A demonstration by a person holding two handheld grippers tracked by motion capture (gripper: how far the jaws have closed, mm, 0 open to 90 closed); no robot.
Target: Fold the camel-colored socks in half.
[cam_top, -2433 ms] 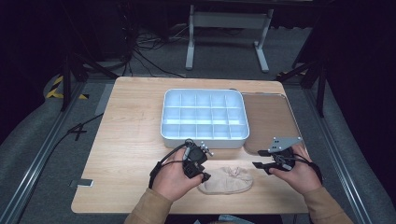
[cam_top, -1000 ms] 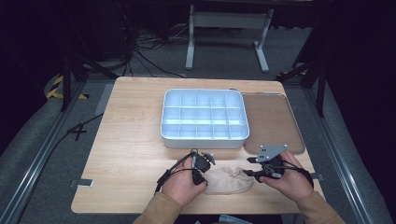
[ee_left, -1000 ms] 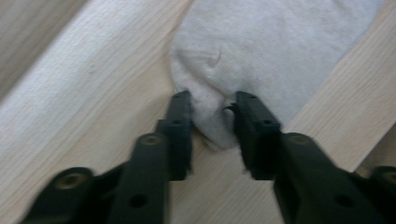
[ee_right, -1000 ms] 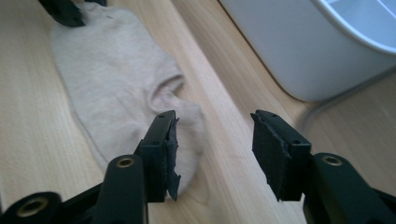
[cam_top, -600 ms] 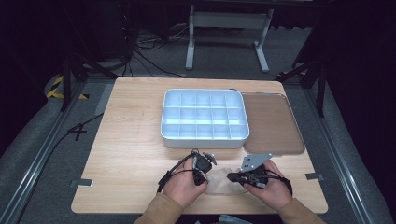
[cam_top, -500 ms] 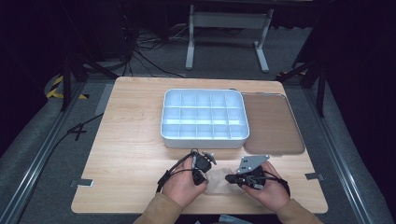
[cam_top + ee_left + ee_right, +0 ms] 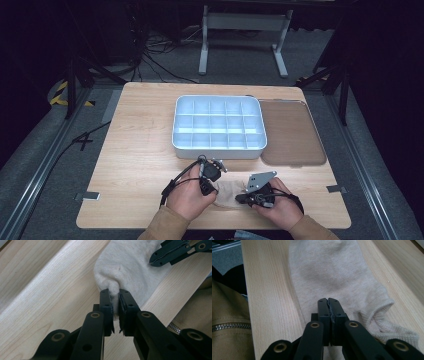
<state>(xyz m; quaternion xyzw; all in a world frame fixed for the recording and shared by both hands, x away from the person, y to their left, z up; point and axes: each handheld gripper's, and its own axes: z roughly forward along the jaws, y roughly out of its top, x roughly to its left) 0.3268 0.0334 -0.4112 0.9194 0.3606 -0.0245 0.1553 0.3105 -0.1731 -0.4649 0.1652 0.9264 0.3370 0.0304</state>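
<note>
A beige ankle sock point(image 7: 227, 192) lies flat near the table's front edge, between my two grippers. My left gripper point(image 7: 209, 188) is shut on a pinch of fabric at the sock's rounded end point(image 7: 125, 270), its jaws point(image 7: 114, 300) squeezing a small fold. My right gripper point(image 7: 240, 198) rests over the sock's middle point(image 7: 332, 272) near the cuff opening, its jaws point(image 7: 329, 302) shut together. No puckered fabric shows at its tips. The right gripper point(image 7: 153, 261) also appears shut in the left gripper view, above the sock.
A white compartment tray point(image 7: 218, 150) stands just beyond the hands. A flat brown lid point(image 7: 290, 135) lies to its right. The table's front edge is close behind the sock, and a tan zipped sleeve point(image 7: 227, 322) hangs there.
My right gripper has moved left from the table's right side onto the sock. My left gripper shifted slightly toward the front edge and stays at the sock's left end.
</note>
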